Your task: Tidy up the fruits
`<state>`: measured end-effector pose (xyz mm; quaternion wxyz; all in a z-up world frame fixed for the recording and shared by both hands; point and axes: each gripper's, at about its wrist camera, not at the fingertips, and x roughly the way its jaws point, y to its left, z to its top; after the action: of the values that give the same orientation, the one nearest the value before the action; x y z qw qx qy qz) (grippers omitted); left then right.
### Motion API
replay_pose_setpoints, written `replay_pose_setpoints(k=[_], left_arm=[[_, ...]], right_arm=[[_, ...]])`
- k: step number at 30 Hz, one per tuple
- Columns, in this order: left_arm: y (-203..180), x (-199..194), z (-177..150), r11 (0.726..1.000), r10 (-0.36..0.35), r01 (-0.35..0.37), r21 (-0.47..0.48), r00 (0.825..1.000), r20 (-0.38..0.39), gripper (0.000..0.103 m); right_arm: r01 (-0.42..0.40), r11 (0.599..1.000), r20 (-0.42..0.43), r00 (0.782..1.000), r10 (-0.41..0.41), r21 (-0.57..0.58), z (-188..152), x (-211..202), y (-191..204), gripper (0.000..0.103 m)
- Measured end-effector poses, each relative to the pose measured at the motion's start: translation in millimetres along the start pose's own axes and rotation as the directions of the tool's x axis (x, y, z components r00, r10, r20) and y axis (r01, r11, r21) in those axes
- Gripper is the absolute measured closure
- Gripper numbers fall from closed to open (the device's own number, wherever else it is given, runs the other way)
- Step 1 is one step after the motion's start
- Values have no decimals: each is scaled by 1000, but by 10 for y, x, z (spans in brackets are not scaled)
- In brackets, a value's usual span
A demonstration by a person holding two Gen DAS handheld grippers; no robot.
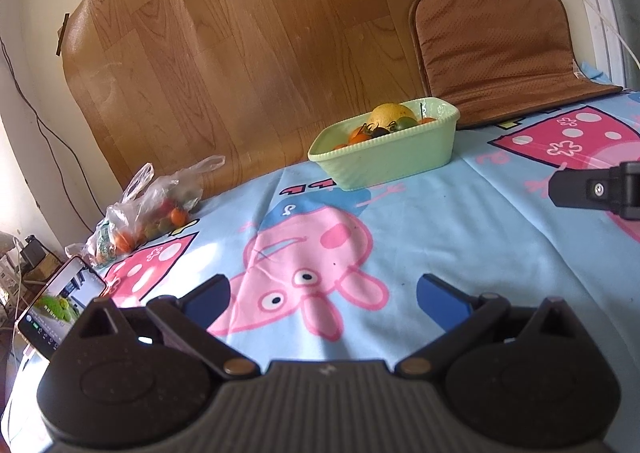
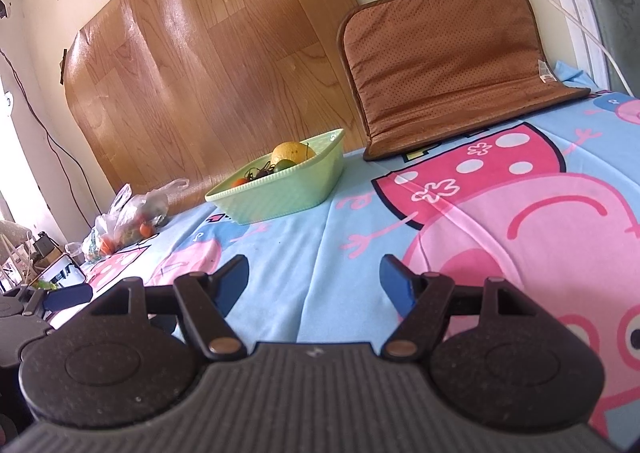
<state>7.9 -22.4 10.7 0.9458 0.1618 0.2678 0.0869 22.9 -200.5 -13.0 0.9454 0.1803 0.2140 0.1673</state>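
Observation:
A pale green rectangular dish stands at the far side of the cartoon-print cloth, holding a large yellow fruit and small orange, green and dark tomatoes. It also shows in the right wrist view. A clear plastic bag with more small orange and green fruits lies at the far left; it shows in the right wrist view too. My left gripper is open and empty, low over the cloth. My right gripper is open and empty, well short of the dish.
A brown padded mat leans on the wall right of the dish. A wood-pattern sheet covers the wall behind. A phone with a lit screen stands at the left edge. The right gripper's body shows at the left view's right edge.

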Motion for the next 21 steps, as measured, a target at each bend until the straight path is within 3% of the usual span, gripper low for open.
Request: replay_pose_setpoints(k=[21], left_arm=[[-36,23,-11,1000,-6,6,28,1000,-7,0]], right_arm=[[-2,1000,3,1000,2,2,8,-11,4,28]])
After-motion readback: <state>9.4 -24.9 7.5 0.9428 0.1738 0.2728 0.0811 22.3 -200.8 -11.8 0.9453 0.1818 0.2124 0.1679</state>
